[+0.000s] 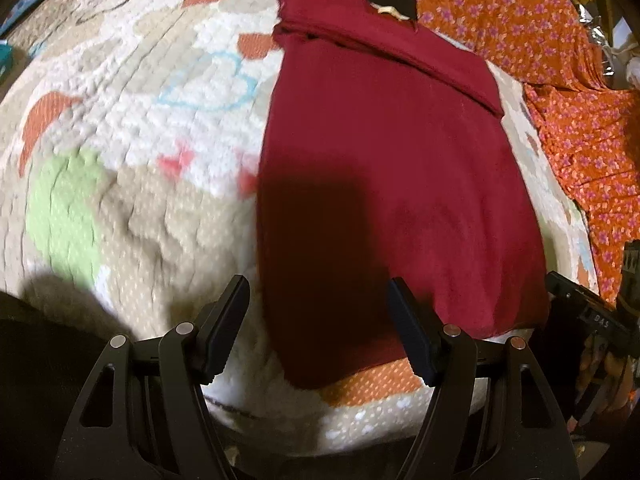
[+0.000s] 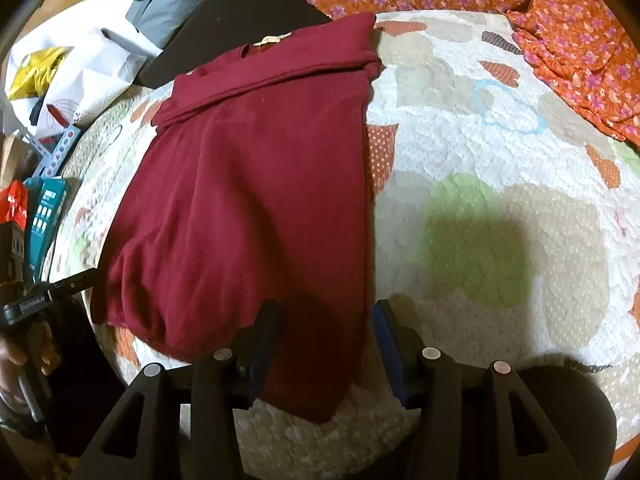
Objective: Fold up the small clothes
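Both wrist cameras look steeply down from close above the near hem of the maroon garment point(image 1: 384, 184) point(image 2: 248, 200), one from each corner, sharing it and the patterned quilt point(image 1: 132, 128) point(image 2: 480, 168).

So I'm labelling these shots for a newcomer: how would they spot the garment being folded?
Find the quilted bedspread patterned with hearts. On it lies the dark red shirt, plain, its top already folded over. The neighbouring orange cloth is floral.
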A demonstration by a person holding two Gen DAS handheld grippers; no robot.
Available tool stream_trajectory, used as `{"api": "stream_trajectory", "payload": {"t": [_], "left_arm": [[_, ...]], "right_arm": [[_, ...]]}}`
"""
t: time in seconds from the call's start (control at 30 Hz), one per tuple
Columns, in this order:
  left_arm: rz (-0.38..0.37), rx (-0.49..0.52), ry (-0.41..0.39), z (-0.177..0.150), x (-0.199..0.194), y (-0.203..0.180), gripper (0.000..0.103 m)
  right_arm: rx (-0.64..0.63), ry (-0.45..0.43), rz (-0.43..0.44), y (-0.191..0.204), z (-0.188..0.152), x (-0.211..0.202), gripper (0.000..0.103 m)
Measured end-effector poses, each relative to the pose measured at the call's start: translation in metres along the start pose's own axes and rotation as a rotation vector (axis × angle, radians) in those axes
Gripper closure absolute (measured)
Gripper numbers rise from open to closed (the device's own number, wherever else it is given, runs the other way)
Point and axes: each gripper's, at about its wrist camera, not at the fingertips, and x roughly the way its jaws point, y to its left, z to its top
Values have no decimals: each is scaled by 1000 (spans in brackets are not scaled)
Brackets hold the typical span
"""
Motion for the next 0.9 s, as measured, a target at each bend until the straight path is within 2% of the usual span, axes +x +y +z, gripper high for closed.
{"api": "stream_trajectory", "payload": {"t": [0.27, 0.4, 0.67, 0.83, 0.87, 0.9], "left_arm": [[24, -9, 26, -3, 10, 3, 32], [31, 2, 28, -4, 13, 1, 27], [39, 28, 38, -7, 18, -3, 20], [44, 45, 34, -8, 20, -7, 19], [28, 34, 30, -8, 19, -5, 21], [18, 23, 25, -8, 18, -4, 34]], "right_arm": [[32, 55, 34, -7, -13, 9, 52], [56, 72, 70, -11, -17, 14, 51], [56, 84, 83, -9, -21, 15, 47], [62, 75, 112, -5, -24, 19, 46], [51, 76, 126, -2, -25, 19, 47], [29, 75, 129, 2, -25, 20, 49]]}}
